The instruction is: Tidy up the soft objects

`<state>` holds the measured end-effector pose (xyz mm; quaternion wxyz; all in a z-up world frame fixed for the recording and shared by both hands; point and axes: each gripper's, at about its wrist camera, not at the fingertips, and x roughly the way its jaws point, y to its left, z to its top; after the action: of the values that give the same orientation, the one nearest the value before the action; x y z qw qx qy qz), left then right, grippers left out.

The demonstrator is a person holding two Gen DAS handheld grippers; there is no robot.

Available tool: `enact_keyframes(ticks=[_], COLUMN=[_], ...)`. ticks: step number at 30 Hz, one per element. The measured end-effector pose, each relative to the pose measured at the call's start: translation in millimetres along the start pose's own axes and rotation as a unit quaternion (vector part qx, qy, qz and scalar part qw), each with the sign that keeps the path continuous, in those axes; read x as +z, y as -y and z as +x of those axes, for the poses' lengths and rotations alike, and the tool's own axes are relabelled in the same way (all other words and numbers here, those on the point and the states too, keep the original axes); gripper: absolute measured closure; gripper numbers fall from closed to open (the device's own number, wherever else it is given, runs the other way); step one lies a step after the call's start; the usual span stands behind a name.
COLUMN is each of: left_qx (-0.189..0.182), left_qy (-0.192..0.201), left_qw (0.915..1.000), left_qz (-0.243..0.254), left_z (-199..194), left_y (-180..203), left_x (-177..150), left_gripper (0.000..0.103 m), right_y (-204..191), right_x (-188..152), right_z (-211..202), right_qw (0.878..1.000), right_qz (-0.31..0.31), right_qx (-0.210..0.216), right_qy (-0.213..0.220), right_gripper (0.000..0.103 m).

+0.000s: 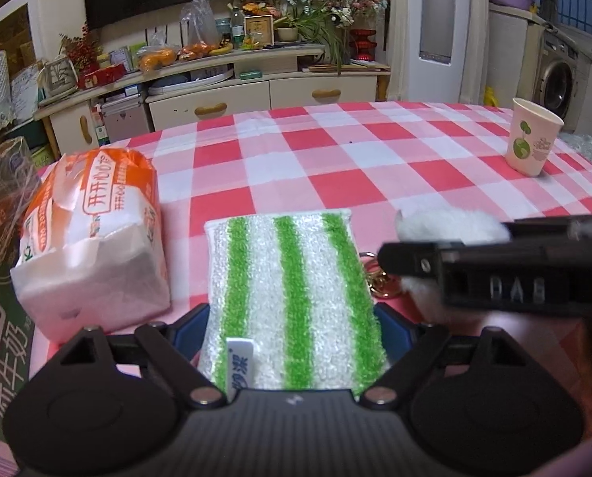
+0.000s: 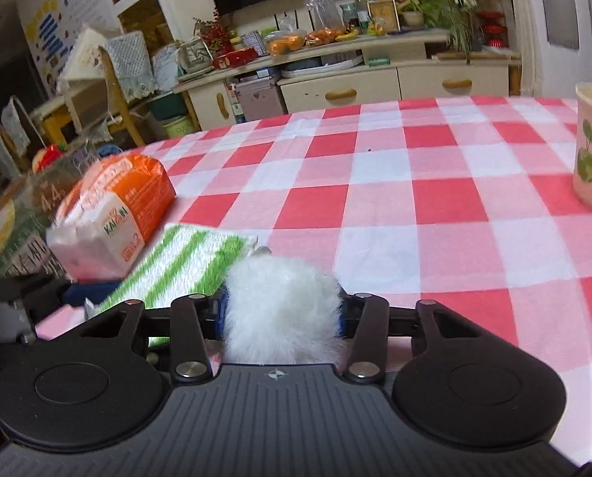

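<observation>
left wrist only: gold keyring [image 1: 379, 280]

A checked red, pink and white cloth [image 1: 335, 159] is covering the worktop, looking smooth and matt. The green-striped scrubbing pad [image 1: 292, 298] is showing a coarse, glittery woven face. The white pom-pom [image 2: 282, 310] is looking fluffy and furry. The tissue pack [image 1: 93, 234] is wearing glossy plastic film. The cup [image 1: 532, 137] is looking like matt paper.
</observation>
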<state>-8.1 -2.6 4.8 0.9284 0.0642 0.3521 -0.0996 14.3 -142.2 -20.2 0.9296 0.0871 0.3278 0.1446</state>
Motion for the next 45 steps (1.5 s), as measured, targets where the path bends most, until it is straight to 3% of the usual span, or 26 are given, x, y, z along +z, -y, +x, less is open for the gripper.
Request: enact_keyframes(ticks=[6, 14, 18, 30, 45], left_qx=[0.010, 0.012, 0.048, -0.012, -0.057], left_qy=[-0.005, -0.019, -0.023, 0.011, 0.076], left_qw=[0.9999, 0.9995, 0.9978, 0.9995, 0.9949], left_qz=[0.001, -0.021, -0.040, -0.027, -0.032], left_z=[-2, -14, -18, -48, -104], left_y=[-6, -20, -36, -34, -47], left_x=[3, -4, -10, -16, -3], left_gripper=[0.030, 0.033, 0.034, 0.034, 0.033], right_y=[-6, -13, -4, 2, -37], right_x=[-4, -11, -11, -8, 8], right_z=[-4, -3, -6, -16, -74], right_qw=[0.996, 0.993, 0.991, 0.990, 0.988], right_qz=[-0.056, -0.077, -0.057, -0.002, 0.016], right_qx=[-0.070, -0.095, -0.124, -0.135, -0.130], right_qy=[0.002, 0.007, 0.016, 0.032, 0.080], right_gripper=[0.052, 0.052, 0.053, 0.053, 0.052])
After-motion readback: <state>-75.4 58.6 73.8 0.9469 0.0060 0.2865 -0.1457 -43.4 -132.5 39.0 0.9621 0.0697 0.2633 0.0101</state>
